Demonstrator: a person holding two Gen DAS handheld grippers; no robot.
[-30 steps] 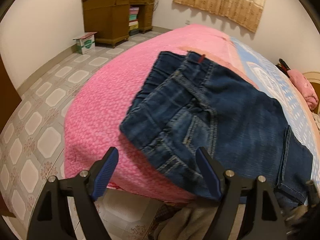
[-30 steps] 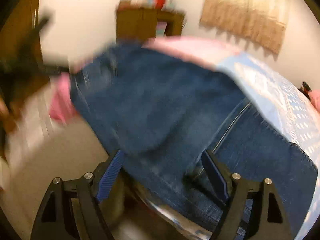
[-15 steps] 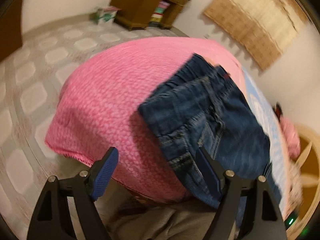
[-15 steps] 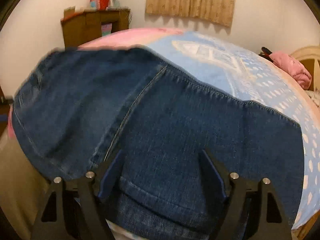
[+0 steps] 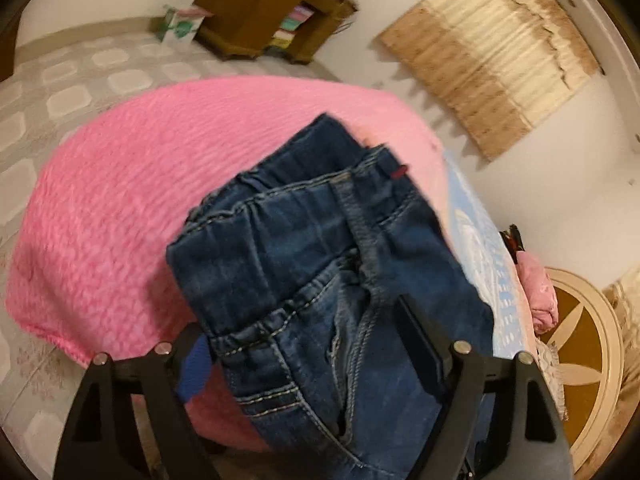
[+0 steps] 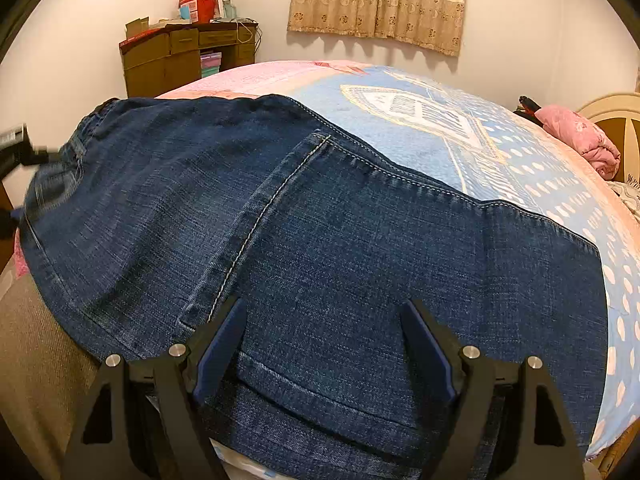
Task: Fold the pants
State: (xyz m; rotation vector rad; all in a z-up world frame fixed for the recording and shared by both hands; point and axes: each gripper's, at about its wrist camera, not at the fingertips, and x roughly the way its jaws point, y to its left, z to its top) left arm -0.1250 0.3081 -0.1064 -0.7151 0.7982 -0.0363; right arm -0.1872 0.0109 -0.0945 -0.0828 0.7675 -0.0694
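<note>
Denim pants (image 6: 320, 240) are spread across a bed (image 6: 500, 168), lying partly on a pink blanket (image 5: 120, 216) and partly on a blue printed cover (image 6: 400, 136). From the right wrist view, a leg with its stitched seam and hem is seen running toward the camera, and a second hemmed layer is seen beneath it at the near edge of the bed. The right gripper (image 6: 324, 344) is held low over that hem end with its jaws spread wide; the blue pads stand apart over the cloth and are not pressed on it. From the left wrist view (somewhat blurred), the waistband end of the pants (image 5: 320, 280) is seen bunched and folded over itself on the pink blanket. The left gripper (image 5: 304, 344) is set astride this bunched denim, jaws apart: one blue pad shows at the left of the fabric, the other finger at its right, and no pinch is made. A wooden desk (image 6: 180, 60) stands against the far wall, curtains (image 6: 380, 0) hang above the bed, and a pink pillow (image 6: 580, 140) lies near the headboard.
</note>
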